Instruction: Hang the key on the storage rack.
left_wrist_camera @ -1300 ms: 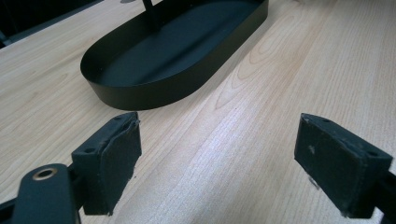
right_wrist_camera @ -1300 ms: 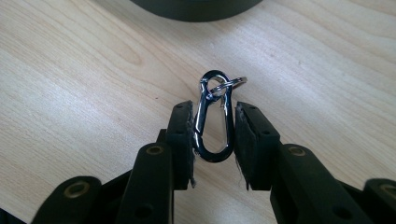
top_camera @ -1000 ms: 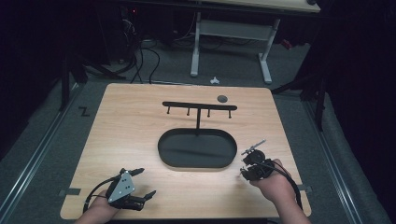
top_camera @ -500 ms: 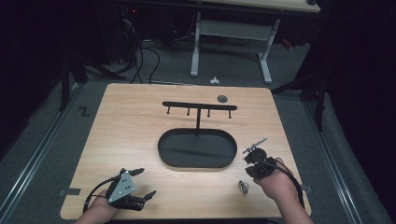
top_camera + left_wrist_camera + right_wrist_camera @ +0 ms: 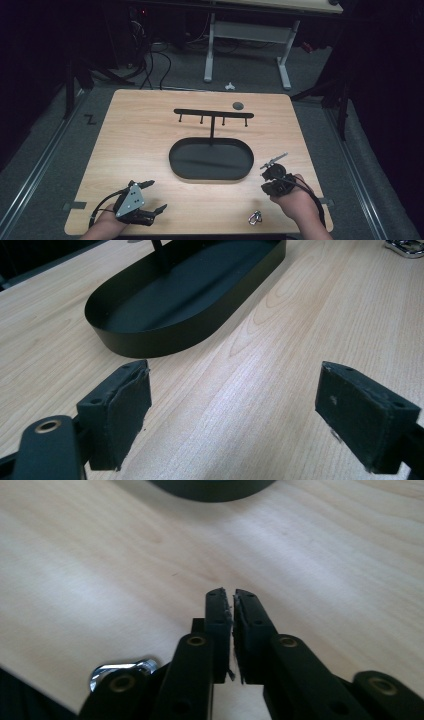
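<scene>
Plainly the work is at the pick-up stage, and nothing is in a grip yet. The wooden table gives wide bare room on every side of the black oval tray, which lies at its middle. A T-shaped rack with small pegs rises from the tray's far rim.

The left gripper rests on the near-left side of the tray, well apart from it, with its jaws spread wide and empty. The right gripper sits just off the tray's near-right end and points away from the person. Its jaws are all but closed with nothing between them (they have just eased apart by a sliver).

The small silver clip lies loose on the wood on the near-right side of the tray. It is beside the right hand and behind that gripper's tips.

I judge that the next move calls for the right gripper to draw back, turn toward the clip and open further before pinching it. The clip is close to the table's near edge, so a nudge could send it off.
</scene>
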`<state>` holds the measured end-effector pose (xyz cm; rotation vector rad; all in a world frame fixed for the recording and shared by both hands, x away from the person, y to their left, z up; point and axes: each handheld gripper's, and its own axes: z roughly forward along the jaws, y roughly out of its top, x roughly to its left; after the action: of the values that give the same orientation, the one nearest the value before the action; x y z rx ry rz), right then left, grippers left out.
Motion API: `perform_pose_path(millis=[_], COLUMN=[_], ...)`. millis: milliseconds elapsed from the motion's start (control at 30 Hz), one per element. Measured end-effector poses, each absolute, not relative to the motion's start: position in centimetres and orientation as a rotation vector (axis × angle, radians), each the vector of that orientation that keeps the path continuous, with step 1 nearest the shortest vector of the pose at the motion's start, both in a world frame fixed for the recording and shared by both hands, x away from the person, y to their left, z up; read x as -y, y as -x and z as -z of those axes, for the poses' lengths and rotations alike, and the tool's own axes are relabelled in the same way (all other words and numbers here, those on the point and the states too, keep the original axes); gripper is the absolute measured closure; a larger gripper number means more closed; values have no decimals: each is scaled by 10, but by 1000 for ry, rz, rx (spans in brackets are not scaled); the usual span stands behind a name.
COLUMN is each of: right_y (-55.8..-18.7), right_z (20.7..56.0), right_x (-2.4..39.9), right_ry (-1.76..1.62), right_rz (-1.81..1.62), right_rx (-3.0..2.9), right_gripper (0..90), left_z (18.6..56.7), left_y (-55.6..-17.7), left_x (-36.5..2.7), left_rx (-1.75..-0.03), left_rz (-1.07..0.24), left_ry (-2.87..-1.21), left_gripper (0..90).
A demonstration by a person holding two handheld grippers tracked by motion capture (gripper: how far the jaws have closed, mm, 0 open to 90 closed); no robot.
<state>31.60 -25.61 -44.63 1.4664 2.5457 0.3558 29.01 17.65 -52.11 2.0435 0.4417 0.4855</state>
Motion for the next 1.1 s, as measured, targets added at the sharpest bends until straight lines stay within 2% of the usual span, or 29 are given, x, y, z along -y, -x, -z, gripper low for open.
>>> perform_pose_path(millis=[100,133,167,200,233,333,567,733,833,867,900,1100], right_y=[-303,-290,-290,-278,-278,-260,-252,-255,-256,-256,-257,-261], right_z=[448,452,452,456,456,464,476,485,485,485,482,473], right_x=[253,248,248,243,243,235,235,238,239,239,240,242], right_ry=[-1453,-1447,-1447,-1445,-1445,-1442,-1462,-1449,-1467,-1467,-1456,-1452], right_rz=[-367,-372,-372,-379,-379,-391,-341,-293,-296,-296,-293,-306], right_rx=[-2561,-2583,-2583,-2594,-2594,-2625,-2652,-2667,-2666,-2666,-2660,-2638], right_gripper=[798,746,746,689,689,607,592,665,788,788,860,882], left_z=[521,521,521,521,521,521,521,521,521,521,521,521], left_y=[-291,-291,-291,-290,-290,-290,-290,-290,-290,-290,-290,-290], left_x=[-176,-176,-176,-175,-175,-175,-175,-175,-175,-175,-175,-175], left_rx=[-444,-444,-446,-442,-442,-438,-442,-443,-442,-443,-443,-443], left_rz=[-482,-482,-483,-484,-484,-490,-488,-486,-486,-486,-486,-485], left_ry=[-2046,-2048,-2048,-2050,-2050,-2053,-2052,-2051,-2051,-2051,-2051,-2051], left_gripper=[152,152,152,152,152,152,152,152,152,152,152,152])
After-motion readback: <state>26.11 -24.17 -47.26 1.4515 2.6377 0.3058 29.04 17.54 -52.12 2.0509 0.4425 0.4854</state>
